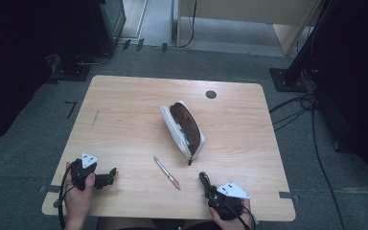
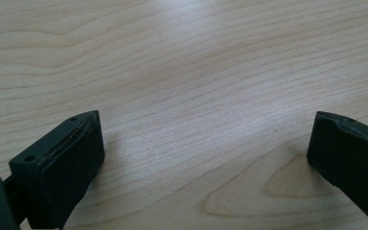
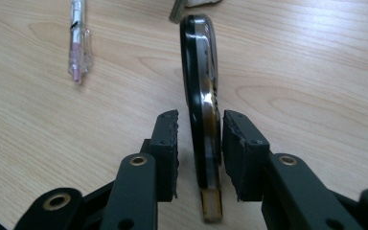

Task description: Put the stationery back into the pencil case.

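Observation:
A white pencil case (image 1: 184, 129) with a brown inside lies open at the table's middle. Its corner (image 3: 191, 5) peeks in at the top of the right gripper view. A clear pen (image 1: 166, 172) (image 3: 78, 43) with pink inside lies in front of the case. My right gripper (image 1: 206, 184) (image 3: 200, 124), at the table's near edge, is shut on a flat black oblong object (image 1: 202, 178) (image 3: 202, 72) with a shiny metal band. The object stands on its edge between the pads. My left gripper (image 1: 111, 176) (image 2: 203, 129) is open over bare wood at the near left, with nothing between its jaws.
The wooden table (image 1: 124, 96) has a dark round cable hole (image 1: 211, 94) near its far edge. Cables (image 1: 297, 110) run over the grey floor to the right, and black stands (image 1: 287, 76) are at the far corners.

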The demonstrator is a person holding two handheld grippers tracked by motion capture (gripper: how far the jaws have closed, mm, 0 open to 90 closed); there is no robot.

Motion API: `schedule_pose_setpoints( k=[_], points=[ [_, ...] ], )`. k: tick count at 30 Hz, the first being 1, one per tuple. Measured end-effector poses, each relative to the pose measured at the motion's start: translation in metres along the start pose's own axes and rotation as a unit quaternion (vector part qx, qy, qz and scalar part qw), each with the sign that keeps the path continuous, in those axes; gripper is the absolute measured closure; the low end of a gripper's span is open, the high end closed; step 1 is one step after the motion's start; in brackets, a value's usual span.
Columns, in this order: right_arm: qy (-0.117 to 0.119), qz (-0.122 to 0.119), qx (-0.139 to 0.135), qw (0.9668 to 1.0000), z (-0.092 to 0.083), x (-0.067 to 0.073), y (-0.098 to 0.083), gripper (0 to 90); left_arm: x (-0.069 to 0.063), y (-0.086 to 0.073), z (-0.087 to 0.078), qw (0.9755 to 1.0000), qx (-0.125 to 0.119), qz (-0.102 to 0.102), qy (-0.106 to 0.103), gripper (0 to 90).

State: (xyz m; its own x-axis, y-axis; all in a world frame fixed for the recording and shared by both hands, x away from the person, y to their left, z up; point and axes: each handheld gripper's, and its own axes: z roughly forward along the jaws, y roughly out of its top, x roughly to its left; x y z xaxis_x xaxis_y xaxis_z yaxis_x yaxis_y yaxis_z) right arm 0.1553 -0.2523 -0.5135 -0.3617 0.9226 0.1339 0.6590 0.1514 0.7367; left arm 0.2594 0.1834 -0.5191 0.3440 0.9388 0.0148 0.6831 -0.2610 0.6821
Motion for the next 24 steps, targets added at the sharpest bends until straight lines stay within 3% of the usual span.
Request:
schedule_pose_setpoints(
  k=[10, 24],
  points=[
    [-0.012, 0.005, -0.007, 0.9999, -0.010, -0.006, -0.016, 70.1, 0.000, 0.000, 0.000, 1.0000, -0.001, -0.001, 0.000, 0.0],
    [-0.004, 0.001, -0.023, 0.9997, -0.003, -0.005, -0.015, 78.9, 0.000, 0.000, 0.000, 1.0000, 0.000, 0.000, 0.000, 0.0]
  ],
)
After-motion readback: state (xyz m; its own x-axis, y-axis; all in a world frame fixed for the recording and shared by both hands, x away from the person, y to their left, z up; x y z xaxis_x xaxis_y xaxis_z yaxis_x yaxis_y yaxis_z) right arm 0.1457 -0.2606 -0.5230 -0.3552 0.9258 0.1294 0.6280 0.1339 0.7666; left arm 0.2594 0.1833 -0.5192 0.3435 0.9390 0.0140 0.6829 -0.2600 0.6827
